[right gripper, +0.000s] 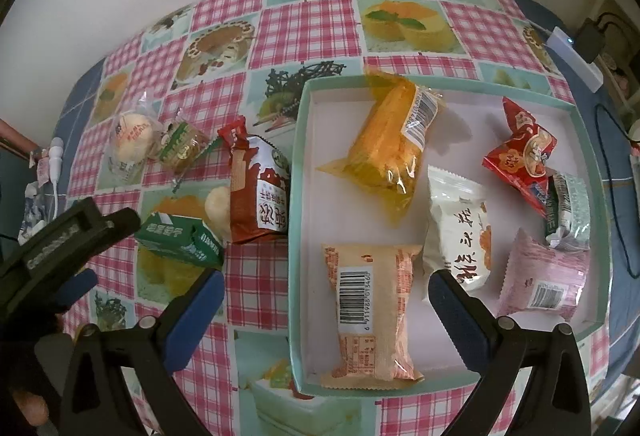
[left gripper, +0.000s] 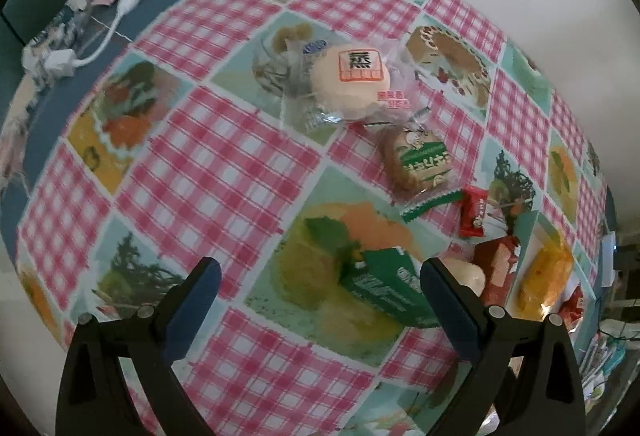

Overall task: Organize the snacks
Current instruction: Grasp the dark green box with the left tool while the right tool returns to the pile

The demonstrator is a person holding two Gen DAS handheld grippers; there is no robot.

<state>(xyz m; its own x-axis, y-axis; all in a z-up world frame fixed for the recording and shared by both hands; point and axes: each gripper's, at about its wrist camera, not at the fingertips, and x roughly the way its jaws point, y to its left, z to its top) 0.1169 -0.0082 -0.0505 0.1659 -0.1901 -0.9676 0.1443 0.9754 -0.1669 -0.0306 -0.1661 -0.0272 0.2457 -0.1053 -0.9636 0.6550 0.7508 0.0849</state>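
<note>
I am seeing six snacks lying in the tray [right gripper: 298, 195] and about five waiting on the surface [right gripper: 256, 288], with both grippers spread wide, holding nothing.

— What's in the tray [right gripper: 298, 171]?

— I count six packets lying flat, among them a yellow cake [right gripper: 390, 151] and a beige one [right gripper: 370, 310].

— And outside?

— On the cloth to its left I see a green carton [right gripper: 180, 238], a brown packet [right gripper: 260, 191] and a wrapped bun [right gripper: 132, 135].
</note>
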